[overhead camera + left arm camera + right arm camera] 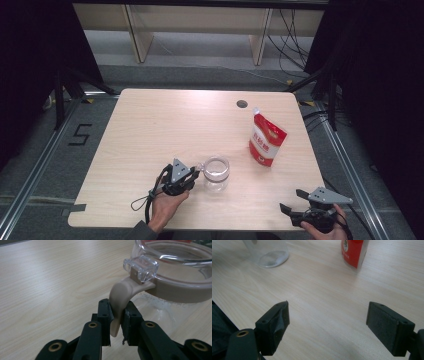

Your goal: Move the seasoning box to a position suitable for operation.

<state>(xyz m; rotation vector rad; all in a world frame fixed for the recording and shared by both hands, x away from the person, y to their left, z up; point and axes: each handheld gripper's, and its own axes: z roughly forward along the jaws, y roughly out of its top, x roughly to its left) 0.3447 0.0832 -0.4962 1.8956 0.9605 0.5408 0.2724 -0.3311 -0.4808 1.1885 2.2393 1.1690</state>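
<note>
A clear jar (216, 172) with a beige band and a beige handle (122, 293) stands on the wooden table (165, 120), near its front middle. My left gripper (197, 176) comes at it from the left. Its jaws are shut on the beige handle, with both pads pressed against it (117, 315). A clear hinge clip (141, 267) sits on the rim above the handle. My right gripper (291, 200) rests at the table's front right corner, open wide with nothing between its pads (328, 320). The jar's base (270, 252) lies far ahead of it.
A red and white stand-up pouch (267, 140) stands to the right of the jar, and its lower part (354, 251) lies ahead of the right gripper. A round cable hole (242, 104) is near the table's far edge. Dark frames and cables flank the table.
</note>
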